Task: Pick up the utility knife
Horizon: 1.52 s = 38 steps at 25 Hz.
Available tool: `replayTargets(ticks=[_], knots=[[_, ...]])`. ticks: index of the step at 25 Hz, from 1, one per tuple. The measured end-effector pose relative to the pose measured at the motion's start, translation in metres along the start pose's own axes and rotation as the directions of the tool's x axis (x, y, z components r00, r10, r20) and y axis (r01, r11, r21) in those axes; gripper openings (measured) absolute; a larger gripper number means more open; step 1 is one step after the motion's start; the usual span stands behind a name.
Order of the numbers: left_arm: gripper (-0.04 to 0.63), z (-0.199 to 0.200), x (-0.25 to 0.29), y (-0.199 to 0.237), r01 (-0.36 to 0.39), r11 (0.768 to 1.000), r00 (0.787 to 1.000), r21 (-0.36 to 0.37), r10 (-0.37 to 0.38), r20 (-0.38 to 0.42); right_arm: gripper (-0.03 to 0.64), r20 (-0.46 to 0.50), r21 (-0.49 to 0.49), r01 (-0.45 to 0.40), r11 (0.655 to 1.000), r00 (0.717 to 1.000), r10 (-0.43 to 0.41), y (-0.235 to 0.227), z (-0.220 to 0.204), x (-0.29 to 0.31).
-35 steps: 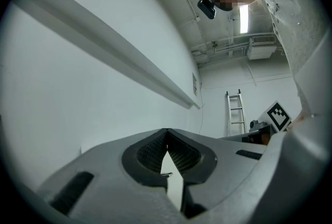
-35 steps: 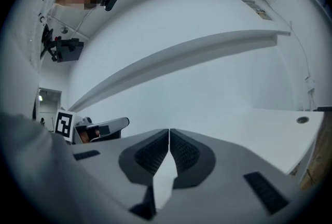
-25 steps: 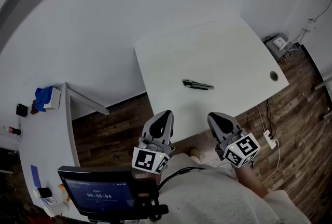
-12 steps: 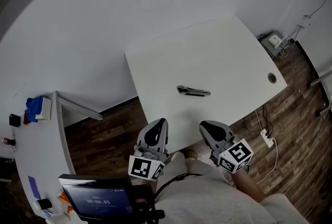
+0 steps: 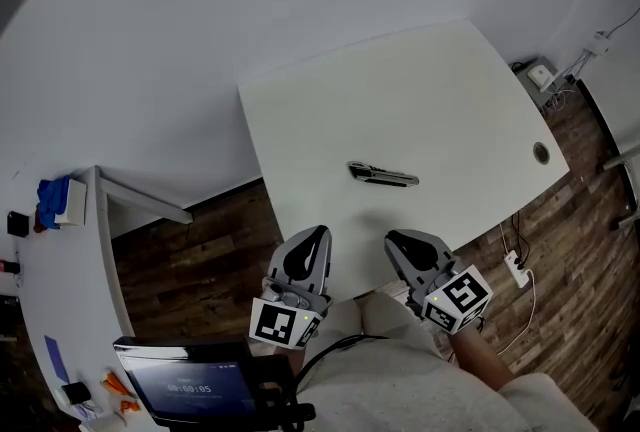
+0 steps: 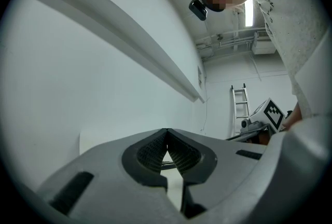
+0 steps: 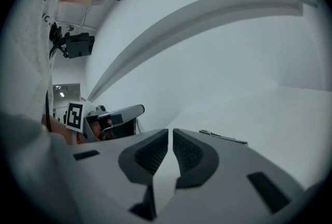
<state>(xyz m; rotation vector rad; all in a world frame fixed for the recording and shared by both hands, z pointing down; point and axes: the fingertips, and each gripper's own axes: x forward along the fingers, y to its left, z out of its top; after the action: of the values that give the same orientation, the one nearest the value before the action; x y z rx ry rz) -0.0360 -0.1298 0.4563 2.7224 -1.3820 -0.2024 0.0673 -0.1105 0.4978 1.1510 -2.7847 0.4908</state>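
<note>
The utility knife, dark and slim, lies flat near the middle of the white table. Both grippers hover side by side short of the table's near edge, pointing at the knife and well apart from it. My left gripper is shut, its ribbed tips touching, with nothing held. My right gripper is shut too, with only a thin slit between its pads and nothing in it. In the right gripper view the knife shows just past the right jaw, on the tabletop.
A round cable hole sits near the table's right edge. A power strip and cables lie on the wooden floor at right. A side desk with a blue cloth stands at left. A screen is below the left gripper.
Both grippers have sunk a little in front of the table's near edge, jaws still shut. The knife lies where it was on the table.
</note>
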Motion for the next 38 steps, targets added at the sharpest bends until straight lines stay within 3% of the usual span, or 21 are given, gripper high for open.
replayTargets(ticks=[8,10,16,22,29,38], knots=[[0.008,-0.024,0.008,0.006,0.006,1.000,1.000,0.013,-0.005,-0.008,0.014,-0.057,-0.019,-0.034,0.999,0.998,0.033,-0.011,-0.011,0.009],[0.008,-0.027,0.010,0.006,0.004,1.000,1.000,0.014,-0.004,-0.011,0.083,-0.083,-0.014,-0.060,0.998,0.995,0.059,-0.017,-0.008,0.011],[0.008,-0.031,0.014,0.007,-0.012,1.000,1.000,-0.015,0.012,-0.011,0.168,-0.250,-0.071,-0.128,0.989,0.963,0.106,-0.063,-0.009,0.029],[0.008,-0.035,0.012,0.010,-0.027,1.000,1.000,-0.013,0.027,-0.007,0.212,-0.517,-0.247,-0.287,0.925,0.847,0.125,-0.096,-0.022,0.064],[0.008,-0.035,0.010,0.012,-0.037,0.999,0.999,-0.027,0.037,0.000,0.212,-0.734,-0.276,-0.465,0.841,0.667,0.128,-0.104,-0.051,0.104],[0.008,-0.037,0.007,0.017,-0.052,0.998,0.999,-0.038,0.052,0.008,0.210,-0.826,-0.257,-0.511,0.820,0.556,0.088,-0.119,-0.071,0.114]])
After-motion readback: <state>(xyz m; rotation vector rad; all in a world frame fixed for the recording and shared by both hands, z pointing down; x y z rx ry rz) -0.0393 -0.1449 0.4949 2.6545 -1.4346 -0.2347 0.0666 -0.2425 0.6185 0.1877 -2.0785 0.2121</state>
